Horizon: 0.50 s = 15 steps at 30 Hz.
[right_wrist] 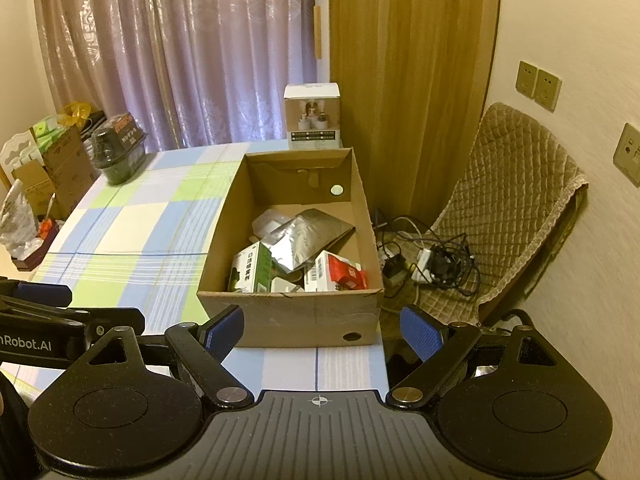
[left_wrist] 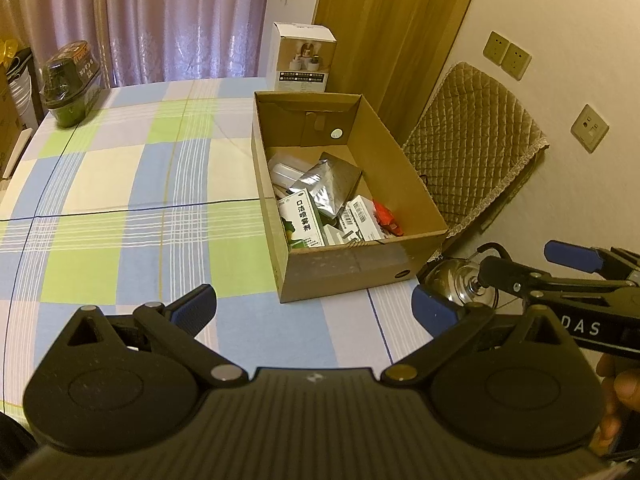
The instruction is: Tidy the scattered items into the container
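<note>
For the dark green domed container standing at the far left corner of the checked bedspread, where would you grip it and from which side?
Grip the dark green domed container across its straighter lower body, from the open bedspread side nearest the camera. It stands upright, and the top tapers into a dome that pads would probably slip off. Clutter crowds its far left side.

open brown cardboard box (right_wrist: 288, 320) sits on the checked bedsheet (right_wrist: 132, 232), small medicine cartons (right_wrist: 252, 268) inside it, white product box (right_wrist: 312, 120) right behind, dark green tub (right_wrist: 118, 152) far left of it

The left gripper (left_wrist: 314, 312) and the right gripper (right_wrist: 322, 330) both tilt downward, fingers spread wide and empty; the right one sits at the left one's 3 o'clock.
</note>
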Tool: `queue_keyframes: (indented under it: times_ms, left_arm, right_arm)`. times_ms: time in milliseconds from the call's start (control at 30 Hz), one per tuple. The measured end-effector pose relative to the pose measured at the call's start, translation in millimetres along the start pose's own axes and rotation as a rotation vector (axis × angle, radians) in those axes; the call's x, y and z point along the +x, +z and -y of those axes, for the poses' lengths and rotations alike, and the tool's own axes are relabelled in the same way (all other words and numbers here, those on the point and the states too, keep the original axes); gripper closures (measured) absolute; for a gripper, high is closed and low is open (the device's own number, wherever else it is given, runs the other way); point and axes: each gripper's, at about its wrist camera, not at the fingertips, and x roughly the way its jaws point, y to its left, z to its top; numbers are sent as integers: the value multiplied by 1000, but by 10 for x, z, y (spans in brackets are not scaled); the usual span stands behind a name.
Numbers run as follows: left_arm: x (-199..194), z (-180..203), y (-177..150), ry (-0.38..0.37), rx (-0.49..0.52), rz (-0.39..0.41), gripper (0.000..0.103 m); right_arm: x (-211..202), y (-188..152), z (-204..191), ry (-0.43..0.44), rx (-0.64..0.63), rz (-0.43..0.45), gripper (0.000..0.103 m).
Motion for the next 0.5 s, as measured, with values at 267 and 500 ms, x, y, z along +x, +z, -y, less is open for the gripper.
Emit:
queue_keyframes:
  times_ms: [267,500]
  left_arm:
    - [1,4,12,-4,-3,1,1]
    - [-18,14,23,-10,3,11,1]
  right_arm:
    - [-17,3,19,-8,-1,0,12]
    - [-22,9,21,-9,-2,-1,12]
